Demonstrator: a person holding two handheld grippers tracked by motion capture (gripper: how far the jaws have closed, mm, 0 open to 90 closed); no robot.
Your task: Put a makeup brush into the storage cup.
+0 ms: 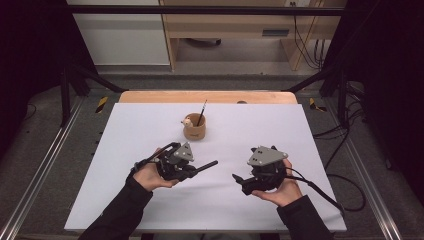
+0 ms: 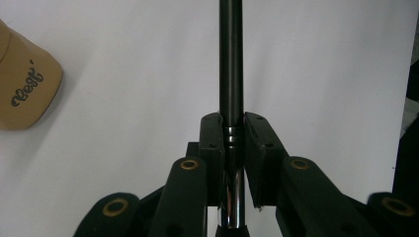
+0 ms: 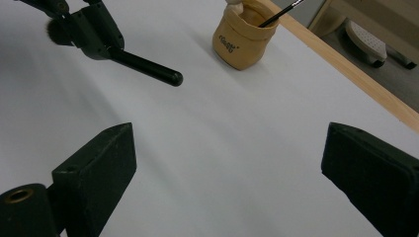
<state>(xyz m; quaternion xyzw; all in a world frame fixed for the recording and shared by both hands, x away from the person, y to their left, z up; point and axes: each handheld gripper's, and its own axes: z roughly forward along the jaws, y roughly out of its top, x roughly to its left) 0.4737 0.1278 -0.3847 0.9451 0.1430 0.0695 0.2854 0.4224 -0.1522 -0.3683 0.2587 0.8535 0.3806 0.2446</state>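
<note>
Left gripper point(image 1: 197, 168), lower centre-left, jaws clamped on a black rod point(image 2: 230, 64). Right gripper point(image 3: 227, 163) jaws wide apart, holding nothing. Tan cup point(image 1: 194, 127) upper centre.

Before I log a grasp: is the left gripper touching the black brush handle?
Touching. In the left gripper view, the left gripper has both jaws pressed against the black brush handle with no gap on either side.

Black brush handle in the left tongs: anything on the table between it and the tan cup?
Nothing visible. The left tongs are shut on the black brush handle, and only bare white table lies between its free end and the tan cup. The right tongs stand open, off to the side.
</note>
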